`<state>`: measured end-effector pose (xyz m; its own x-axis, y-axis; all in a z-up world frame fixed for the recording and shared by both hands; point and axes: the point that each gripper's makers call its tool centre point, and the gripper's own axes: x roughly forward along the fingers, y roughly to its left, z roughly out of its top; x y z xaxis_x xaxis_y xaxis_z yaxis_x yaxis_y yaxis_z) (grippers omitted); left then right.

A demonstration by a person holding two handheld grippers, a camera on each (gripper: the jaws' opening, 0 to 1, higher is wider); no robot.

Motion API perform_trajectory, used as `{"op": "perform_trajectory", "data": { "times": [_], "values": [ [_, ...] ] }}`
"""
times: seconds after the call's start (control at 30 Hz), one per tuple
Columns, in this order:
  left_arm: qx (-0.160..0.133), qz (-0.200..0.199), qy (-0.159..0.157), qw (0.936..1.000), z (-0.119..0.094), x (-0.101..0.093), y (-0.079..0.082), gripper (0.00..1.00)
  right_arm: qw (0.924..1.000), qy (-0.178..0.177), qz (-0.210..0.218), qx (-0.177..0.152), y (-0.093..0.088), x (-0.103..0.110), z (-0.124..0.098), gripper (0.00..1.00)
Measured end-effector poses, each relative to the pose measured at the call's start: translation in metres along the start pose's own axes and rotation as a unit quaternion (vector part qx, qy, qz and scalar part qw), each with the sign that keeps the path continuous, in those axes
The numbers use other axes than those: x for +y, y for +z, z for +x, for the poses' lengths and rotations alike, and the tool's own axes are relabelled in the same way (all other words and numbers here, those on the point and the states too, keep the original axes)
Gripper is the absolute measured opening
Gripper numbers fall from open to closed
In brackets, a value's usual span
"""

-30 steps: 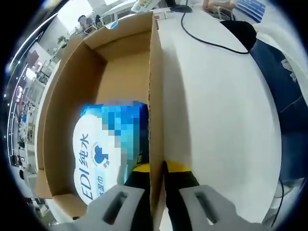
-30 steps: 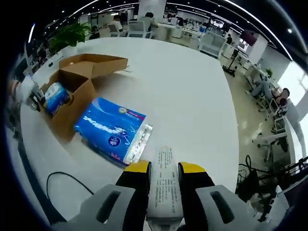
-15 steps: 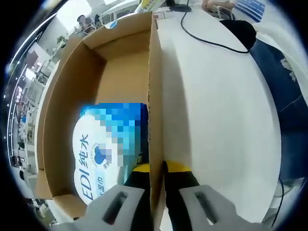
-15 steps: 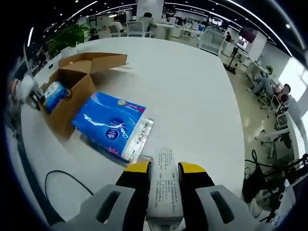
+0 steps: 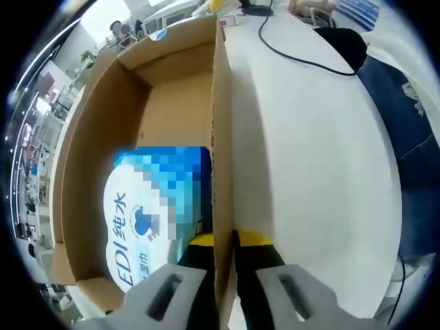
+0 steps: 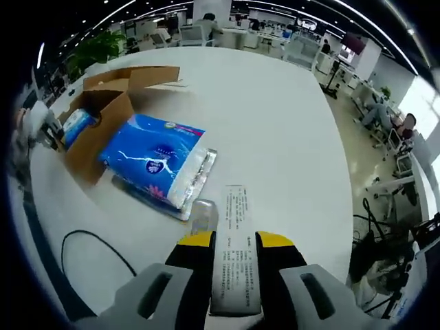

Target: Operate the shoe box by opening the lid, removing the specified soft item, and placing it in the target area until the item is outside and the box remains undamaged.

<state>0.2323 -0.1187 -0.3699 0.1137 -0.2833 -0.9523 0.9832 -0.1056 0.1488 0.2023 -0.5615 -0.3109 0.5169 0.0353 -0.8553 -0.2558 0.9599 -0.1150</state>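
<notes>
From the left gripper view I see my left gripper (image 5: 225, 240) with its jaws clamped on the near side wall of the open shoe box (image 5: 221, 130), one jaw inside and one outside. A blue-and-white wipes pack (image 5: 148, 213) lies inside the box. In the right gripper view, my right gripper (image 6: 236, 242) pinches a printed white strip (image 6: 235, 247) (text too small to read), and the blue tissue pack (image 6: 157, 161) lies on the white table (image 6: 275, 137) just beside the box.
</notes>
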Motion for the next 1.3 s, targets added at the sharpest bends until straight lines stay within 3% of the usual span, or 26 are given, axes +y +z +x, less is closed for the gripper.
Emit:
{"op": "perform_trajectory", "data": {
  "times": [0.33, 0.83, 1.3],
  "values": [
    [0.001, 0.003, -0.006, 1.0, 0.0, 0.0, 0.001, 0.03, 0.9998, 0.001, 0.011, 0.019, -0.015, 0.002, 0.007, 0.21],
    [0.001, 0.005, -0.009, 0.9999, 0.0, 0.0, 0.0, 0.03, 0.9966, -0.007, 0.075, 0.033, -0.032, 0.001, 0.012, 0.21],
    [0.0, 0.005, -0.013, 0.9999, 0.0, 0.0, 0.001, 0.03, 0.9957, -0.008, 0.082, 0.043, -0.043, 0.003, 0.015, 0.22]
  ]
}}
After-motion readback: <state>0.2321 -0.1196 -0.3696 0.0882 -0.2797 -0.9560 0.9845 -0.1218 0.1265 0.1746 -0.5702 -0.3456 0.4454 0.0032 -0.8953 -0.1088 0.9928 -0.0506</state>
